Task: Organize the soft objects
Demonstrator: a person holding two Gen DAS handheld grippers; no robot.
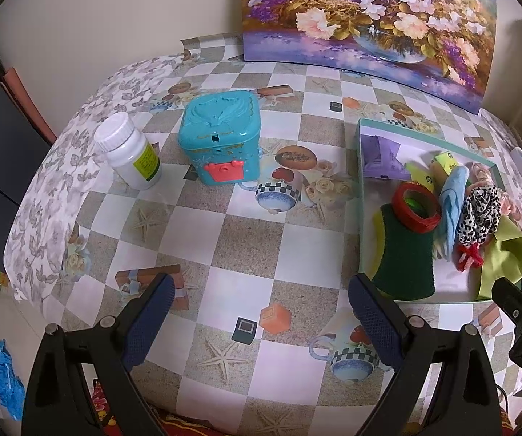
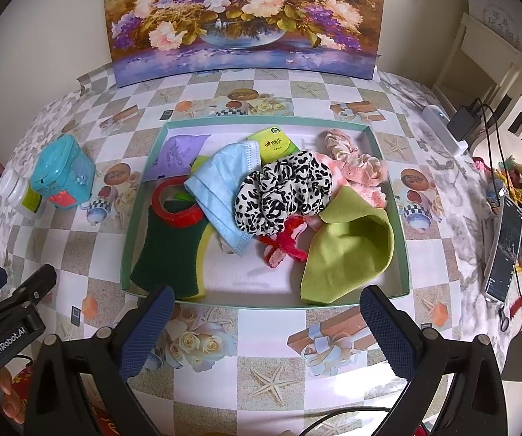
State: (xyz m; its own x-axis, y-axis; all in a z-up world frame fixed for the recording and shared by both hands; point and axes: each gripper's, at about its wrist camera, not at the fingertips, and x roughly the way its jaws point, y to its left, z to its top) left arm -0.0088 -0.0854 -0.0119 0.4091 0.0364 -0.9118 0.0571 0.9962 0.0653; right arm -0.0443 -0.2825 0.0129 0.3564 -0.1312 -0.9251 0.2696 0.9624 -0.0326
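A shallow teal-rimmed tray (image 2: 261,121) (image 1: 360,181) holds the soft things: a dark green sponge (image 2: 168,250) (image 1: 402,258), a light blue face mask (image 2: 221,189), a black-and-white spotted scrunchie (image 2: 282,192) (image 1: 479,214), a pink scrunchie (image 2: 355,167), a small red bow (image 2: 282,247), a lime green cloth (image 2: 348,250) and a red tape ring (image 2: 175,200) (image 1: 416,210). My right gripper (image 2: 266,309) stands open just in front of the tray's near rim, holding nothing. My left gripper (image 1: 261,301) is open over the bare tablecloth, left of the tray.
A teal toy box (image 1: 221,138) and a white pill bottle (image 1: 130,152) stand at the left of the table. A flower painting (image 2: 243,18) leans on the back wall. A phone (image 2: 504,250), charger and cables lie at the right edge.
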